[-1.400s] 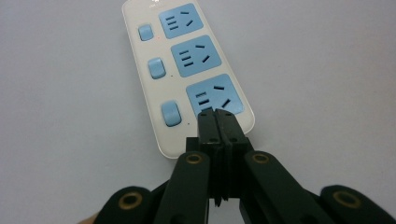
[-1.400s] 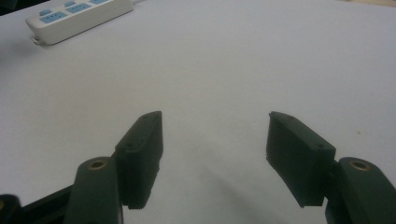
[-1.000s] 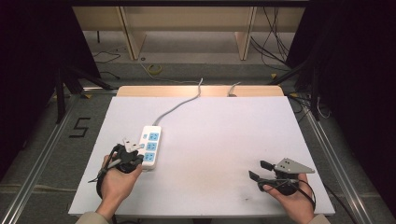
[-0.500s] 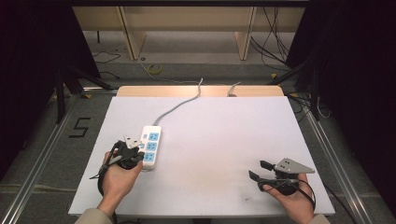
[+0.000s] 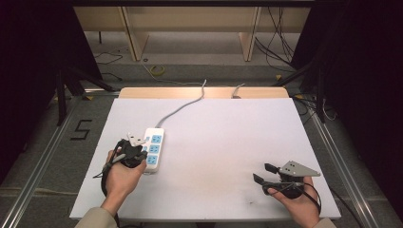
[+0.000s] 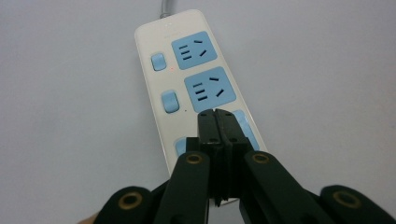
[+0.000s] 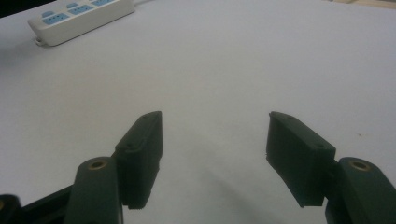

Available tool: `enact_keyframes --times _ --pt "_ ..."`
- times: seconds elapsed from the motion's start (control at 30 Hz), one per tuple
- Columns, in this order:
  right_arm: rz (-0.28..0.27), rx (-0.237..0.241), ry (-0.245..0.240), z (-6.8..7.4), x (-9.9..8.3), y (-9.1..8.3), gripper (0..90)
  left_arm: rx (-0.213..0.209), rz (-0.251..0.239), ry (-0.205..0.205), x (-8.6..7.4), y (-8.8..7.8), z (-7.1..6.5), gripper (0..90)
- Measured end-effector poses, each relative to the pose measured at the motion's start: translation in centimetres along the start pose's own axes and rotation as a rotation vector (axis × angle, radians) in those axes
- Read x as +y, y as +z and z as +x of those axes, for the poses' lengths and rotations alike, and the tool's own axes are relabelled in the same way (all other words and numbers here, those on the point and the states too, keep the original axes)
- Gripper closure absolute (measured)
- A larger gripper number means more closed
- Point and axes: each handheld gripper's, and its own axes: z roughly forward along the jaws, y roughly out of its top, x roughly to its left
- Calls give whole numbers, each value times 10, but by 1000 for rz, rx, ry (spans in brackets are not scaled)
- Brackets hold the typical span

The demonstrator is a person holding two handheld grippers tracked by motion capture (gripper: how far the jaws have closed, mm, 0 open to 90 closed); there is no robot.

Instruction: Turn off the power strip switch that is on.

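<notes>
The left gripper (image 6: 218, 122), jaws pressed together, hovers over, perhaps touching, the near end of the power strip (image 5: 153, 149), which runs near-to-far at table's left; right gripper (image 5: 264, 174) rests spread, well apart.

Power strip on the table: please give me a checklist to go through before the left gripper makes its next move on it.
1. Left gripper jaws closed together, nothing between them: ok.
2. Its tips are over the nearest end of the power strip, by the third outlet and switch: ok.
3. Tips actually touching the strip: cannot tell.
4. Nearest switch position, partly hidden by the jaws: cannot tell.
5. Strip lies flat on the table, cable running to the far edge: ok.
6. Right gripper open, holding nothing, well away from the strip: ok.
</notes>
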Motion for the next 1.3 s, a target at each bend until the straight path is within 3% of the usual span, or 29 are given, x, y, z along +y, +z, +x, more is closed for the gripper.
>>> enact_keyframes --times 1.3 --pt "3 4 -9 1 0 1 374 18 5 -8 17 13 13 895"
